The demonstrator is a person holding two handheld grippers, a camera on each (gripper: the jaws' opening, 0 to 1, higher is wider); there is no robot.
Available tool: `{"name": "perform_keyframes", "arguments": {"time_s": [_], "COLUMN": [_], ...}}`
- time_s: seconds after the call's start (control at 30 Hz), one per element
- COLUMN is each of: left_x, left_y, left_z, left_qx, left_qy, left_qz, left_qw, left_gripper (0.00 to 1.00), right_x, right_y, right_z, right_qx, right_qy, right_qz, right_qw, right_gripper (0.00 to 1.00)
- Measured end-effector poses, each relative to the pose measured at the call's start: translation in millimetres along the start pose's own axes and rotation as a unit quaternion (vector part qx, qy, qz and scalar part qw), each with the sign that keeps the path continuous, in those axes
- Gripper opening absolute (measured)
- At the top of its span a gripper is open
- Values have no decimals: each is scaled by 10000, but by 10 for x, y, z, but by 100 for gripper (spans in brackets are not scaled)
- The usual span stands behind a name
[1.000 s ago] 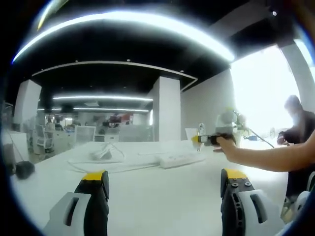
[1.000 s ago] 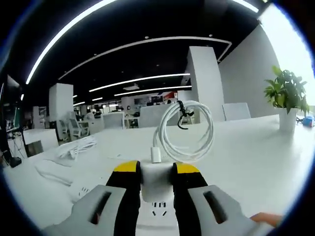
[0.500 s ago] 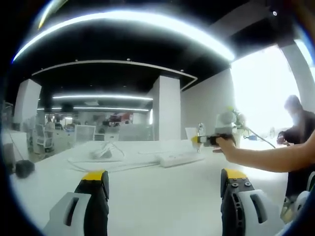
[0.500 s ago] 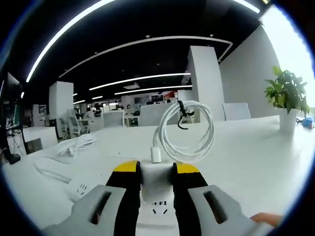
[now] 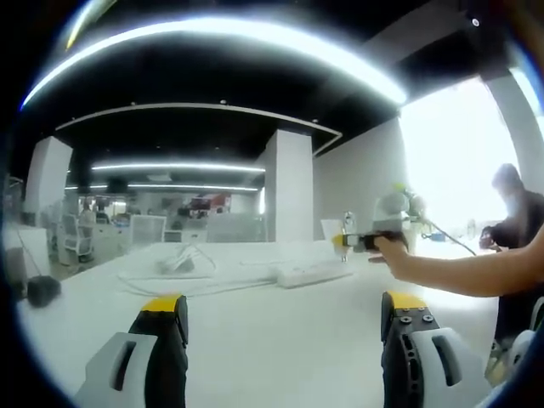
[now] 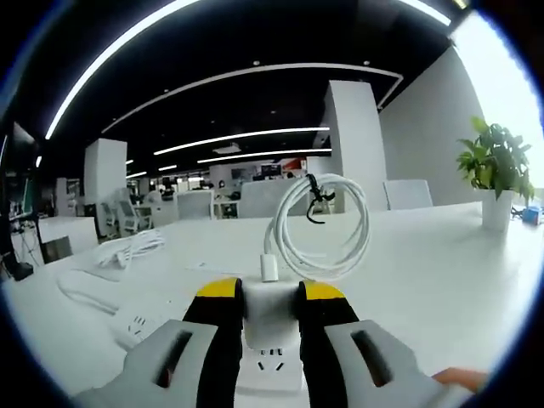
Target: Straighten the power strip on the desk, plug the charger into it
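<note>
Barely anything shifts: right hand-held gripper (image 6: 270, 321) stays clenched on the charger (image 6: 270, 313) above the power strip (image 6: 144, 325).
Lower it square so the prongs meet the socket. One strip, one charger with one coiled cable (image 6: 321, 225); left hand-held gripper (image 5: 285, 319) hangs released over the surface (image 5: 280, 348).

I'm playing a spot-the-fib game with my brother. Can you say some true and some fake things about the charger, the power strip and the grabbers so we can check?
1. The right gripper is shut on the white charger. True.
2. The charger's cable is stretched out straight. False: it is a tied coil, standing up above the charger.
3. The left gripper holds the power strip. False: its jaws are open and hold nothing; the strip lies farther off on the desk.
4. A potted plant stands on the desk. True.
</note>
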State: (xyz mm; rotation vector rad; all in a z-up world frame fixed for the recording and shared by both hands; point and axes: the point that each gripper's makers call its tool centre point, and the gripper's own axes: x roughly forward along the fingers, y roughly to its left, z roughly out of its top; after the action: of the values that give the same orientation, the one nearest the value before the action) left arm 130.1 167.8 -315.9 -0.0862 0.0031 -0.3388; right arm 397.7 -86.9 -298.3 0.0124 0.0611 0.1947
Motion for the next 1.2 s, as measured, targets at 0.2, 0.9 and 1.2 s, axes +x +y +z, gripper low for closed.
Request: {"name": "perform_keyframes", "arguments": {"time_s": [0.2,0.9,1.2], "left_x": [-4,-65,-61], "left_y": [12,59,98], "left_z": [1,22,34], "left_qx": [2,-13,-10], "left_qy": [1,-38,-51], "left_qz": [9,77,123], "left_qw": [10000,10000,9999], "left_gripper": [97,97,97], "right_x": [0,30,24], "right_y": [17,23,9], "right_z": [-5,10,41], "right_qx": [-58,-244,-135], "right_qy": [1,-71,-178], "right_qz": [-1,86,136], "right_qw": [10000,9996,9997], "right_gripper": [23,22,22]}}
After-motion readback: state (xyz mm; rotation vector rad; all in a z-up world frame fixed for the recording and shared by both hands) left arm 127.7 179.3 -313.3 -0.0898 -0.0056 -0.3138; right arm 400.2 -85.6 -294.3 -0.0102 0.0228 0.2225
